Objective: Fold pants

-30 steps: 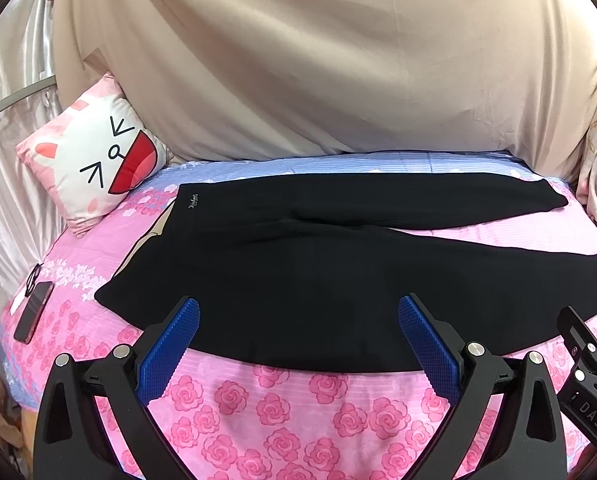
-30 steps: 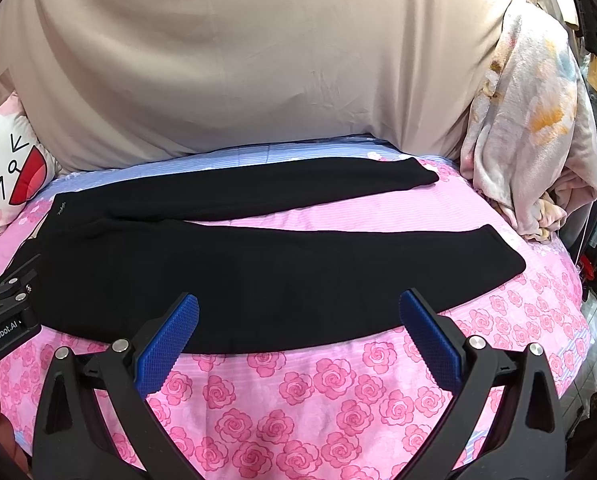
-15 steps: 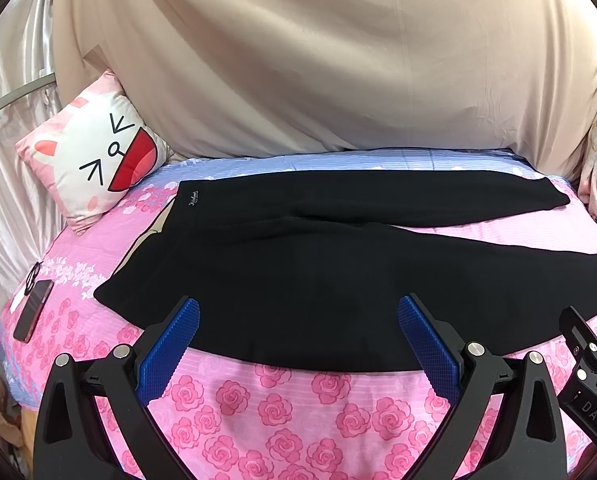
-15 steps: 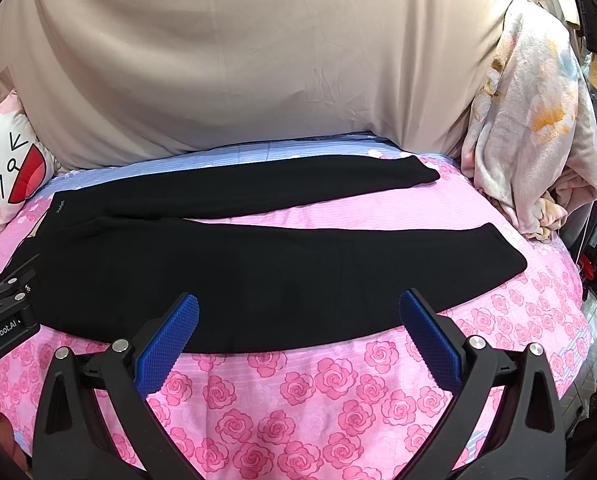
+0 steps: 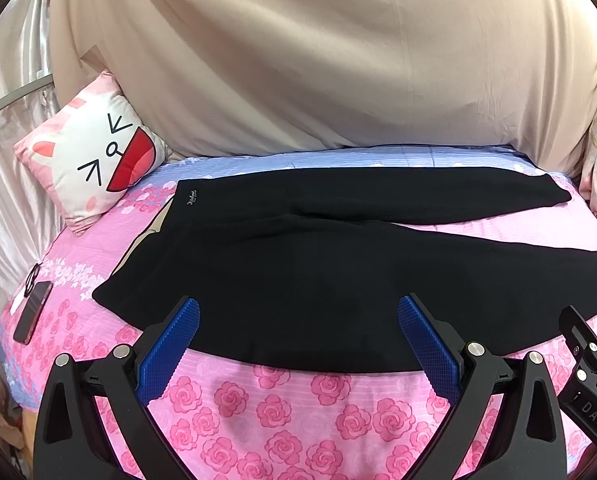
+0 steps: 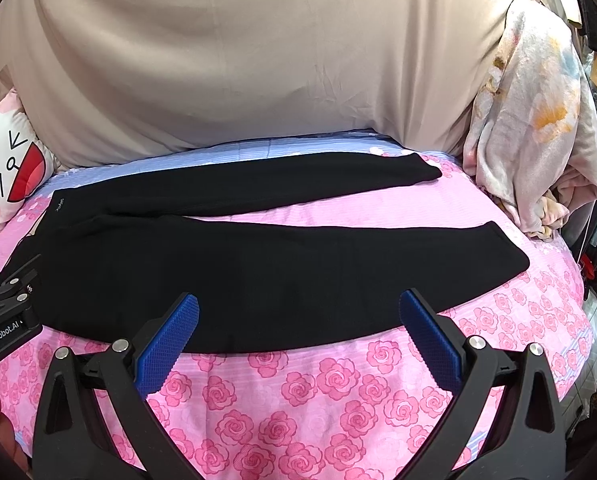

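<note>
Black pants [image 5: 298, 264] [image 6: 258, 264] lie flat on the pink rose-print bed, waistband to the left, both legs spread apart and running to the right. My left gripper [image 5: 298, 320] hovers open above the near edge of the pants, towards the waist end, blue pads wide apart and holding nothing. My right gripper [image 6: 298, 320] is open too, above the near leg's front edge. Each gripper's black body shows at the side of the other's view.
A cat-face pillow [image 5: 94, 160] leans at the back left. A phone [image 5: 32, 312] lies on the bed's left edge. A flowered blanket [image 6: 538, 140] is heaped at the right. A beige sheet [image 5: 318, 60] hangs behind the bed. Bare pink bedsheet [image 6: 298, 400] lies in front.
Both views have shifted very slightly; the pants lie unchanged and both grippers stay open.
</note>
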Tool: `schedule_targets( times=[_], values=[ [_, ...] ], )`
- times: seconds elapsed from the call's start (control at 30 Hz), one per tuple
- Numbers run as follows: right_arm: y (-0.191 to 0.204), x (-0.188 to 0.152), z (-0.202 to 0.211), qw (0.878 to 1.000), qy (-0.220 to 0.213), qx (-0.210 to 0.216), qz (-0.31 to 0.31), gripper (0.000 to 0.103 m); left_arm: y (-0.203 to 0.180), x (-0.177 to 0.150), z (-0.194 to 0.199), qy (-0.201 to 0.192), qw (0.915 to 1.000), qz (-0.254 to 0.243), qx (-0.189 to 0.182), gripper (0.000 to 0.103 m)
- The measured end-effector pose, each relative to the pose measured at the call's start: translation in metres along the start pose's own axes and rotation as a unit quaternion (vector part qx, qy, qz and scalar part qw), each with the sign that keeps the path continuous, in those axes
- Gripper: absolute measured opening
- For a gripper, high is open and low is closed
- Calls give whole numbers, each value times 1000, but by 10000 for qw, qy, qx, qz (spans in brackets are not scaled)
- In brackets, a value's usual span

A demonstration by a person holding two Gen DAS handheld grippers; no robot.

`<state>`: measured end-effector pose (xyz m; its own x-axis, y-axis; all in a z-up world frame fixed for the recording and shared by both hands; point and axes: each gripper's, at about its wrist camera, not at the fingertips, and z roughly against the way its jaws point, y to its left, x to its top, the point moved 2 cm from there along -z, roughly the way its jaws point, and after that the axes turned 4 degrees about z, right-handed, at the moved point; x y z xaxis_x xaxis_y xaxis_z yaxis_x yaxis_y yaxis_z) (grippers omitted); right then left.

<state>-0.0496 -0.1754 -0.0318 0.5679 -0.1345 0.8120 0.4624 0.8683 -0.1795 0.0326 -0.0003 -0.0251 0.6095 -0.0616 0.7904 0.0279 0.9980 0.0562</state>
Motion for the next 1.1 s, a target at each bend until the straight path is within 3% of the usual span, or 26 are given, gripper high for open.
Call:
schedule_targets(
  times=[0.67, 0.77, 0.83, 0.93, 1.1],
  values=[
    [-5, 10, -28, 9999, 147, -30, 13, 98, -9, 12, -26, 159, 9998, -29, 70, 98],
    [-15, 19, -44, 9997, 169, 165, 76, 98, 0, 26, -37, 108, 9999, -9, 9, 98],
    [-38, 28, -61, 9991, 197, 373, -42, 98, 15, 41, -50, 89, 9999, 85, -58, 98],
    [-95, 44, -92, 9991, 215, 228, -277, 98, 49, 73, -83, 37, 9994, 349, -70, 98],
    [-195, 83, -163, 9967, 402, -20, -704, 98, 112, 122, -154, 150, 9954, 665, 671, 98]
  ],
)
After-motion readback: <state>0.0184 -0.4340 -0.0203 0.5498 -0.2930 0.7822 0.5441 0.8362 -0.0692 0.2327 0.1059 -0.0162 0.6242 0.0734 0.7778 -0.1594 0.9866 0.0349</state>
